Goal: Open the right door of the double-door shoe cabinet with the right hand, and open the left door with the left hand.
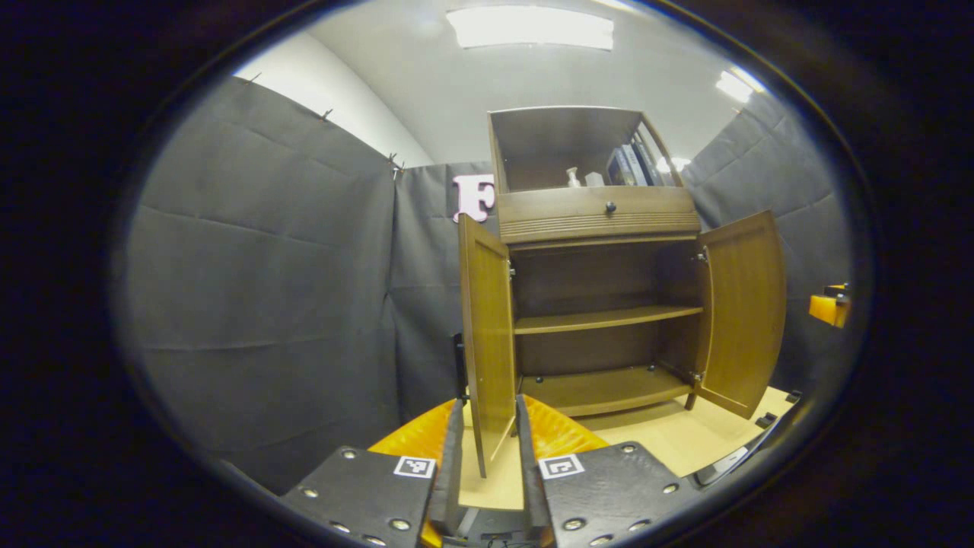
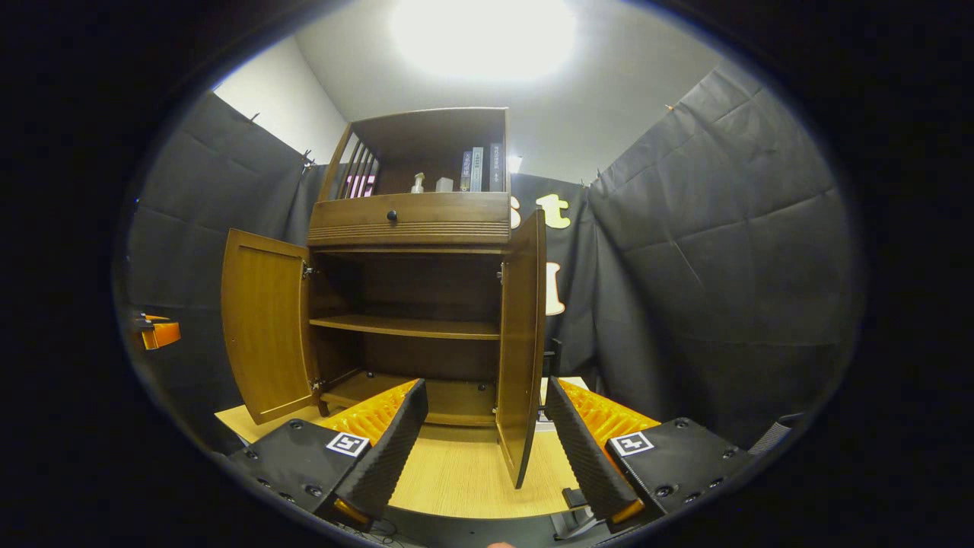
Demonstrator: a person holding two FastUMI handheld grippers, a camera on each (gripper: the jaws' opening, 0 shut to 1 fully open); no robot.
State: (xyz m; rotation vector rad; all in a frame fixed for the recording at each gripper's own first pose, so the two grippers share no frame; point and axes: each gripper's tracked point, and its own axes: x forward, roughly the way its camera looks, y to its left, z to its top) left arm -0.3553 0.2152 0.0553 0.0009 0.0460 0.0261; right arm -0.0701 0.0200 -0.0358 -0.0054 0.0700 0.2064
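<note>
The brown shoe cabinet [image 1: 601,221] has both lower doors swung wide, and its bare shelves [image 2: 403,326] show. In the left gripper view the left door [image 1: 487,335] stands edge-on, with its lower free edge between my left gripper's [image 1: 488,402] fingers. These are narrowly parted, and floor shows between the door and the right-hand finger. In the right gripper view the right door [image 2: 521,342] is also edge-on. It stands inside my right gripper's [image 2: 483,387] wide gap, nearer the right-hand finger [image 2: 567,426], and touches neither finger. The other gripper [image 1: 829,307] shows small at the edge.
The cabinet stands on a light wooden floor [image 2: 456,476]. Above the doors are a closed drawer with a dark knob [image 1: 609,206] and an open top shelf holding books [image 2: 478,169] and small items. Black cloth walls close in on both sides.
</note>
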